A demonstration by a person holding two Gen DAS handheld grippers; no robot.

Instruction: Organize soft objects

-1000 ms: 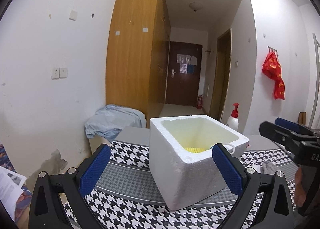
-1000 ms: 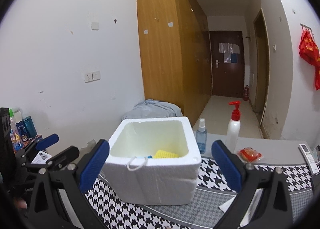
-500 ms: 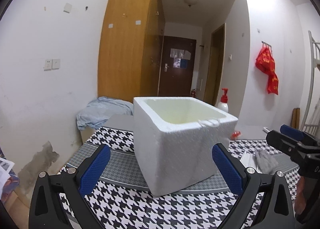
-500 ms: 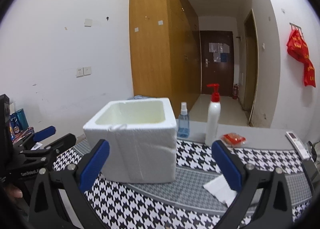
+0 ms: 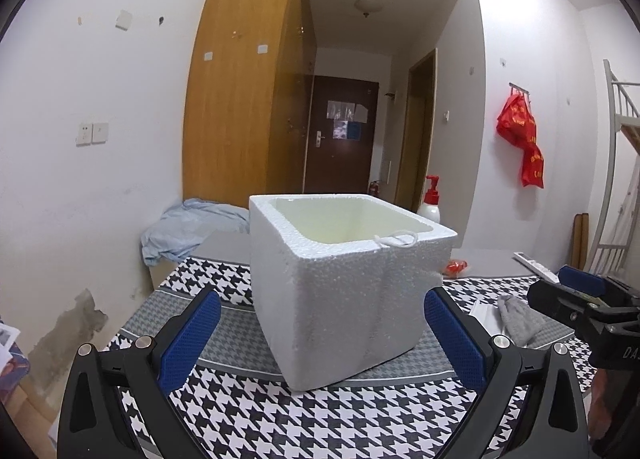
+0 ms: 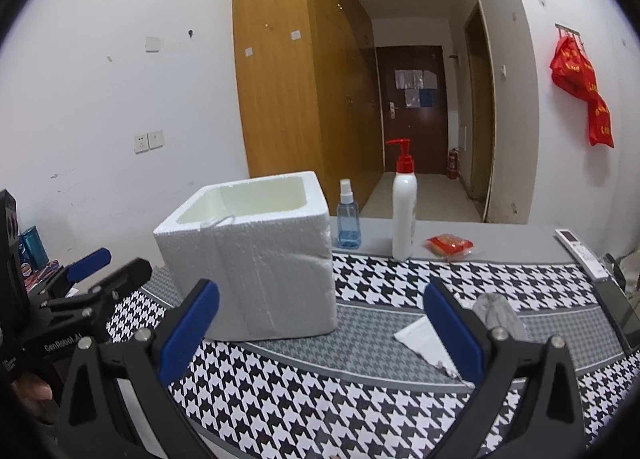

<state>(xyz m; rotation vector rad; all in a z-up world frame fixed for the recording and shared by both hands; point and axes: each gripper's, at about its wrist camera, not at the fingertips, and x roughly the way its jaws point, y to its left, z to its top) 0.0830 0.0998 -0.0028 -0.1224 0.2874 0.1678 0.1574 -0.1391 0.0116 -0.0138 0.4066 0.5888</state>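
Left gripper [image 5: 318,325]: you hold it low over the near-left part of the table, fingers spread wide with nothing between them, aimed at the box.
Box [image 6: 256,259]: white foam, open top, upright on the houndstooth cloth [image 6: 320,387] toward the table's left side; a loop of white cord [image 5: 396,239] lies over its near rim. From this height you cannot see what is inside.
Right gripper [image 6: 320,327]: fingers released and empty too, low over the near edge, with the box's right corner and bare cloth framed between the pads.
Sock [image 6: 498,311]: the grey soft thing, crumpled on the cloth to the right of the box, just beside a white sheet of paper [image 6: 426,343], near the right finger.
Step in hand: as I read it, you are between items, both tools free, lining up for a pick.
Next move: swing the right gripper right and down over the sock, close on its bulk without catching the paper, then lift it clear of the box rim to drop it in.
Only the right view shows: the spray bottle [image 6: 347,219] and pump bottle [image 6: 404,211] whole along the far edge, the red packet [image 6: 450,246], the remote [image 6: 582,253] at the right edge.
Only the left view shows: the blue cloth heap [image 5: 192,227] beyond the far-left corner.
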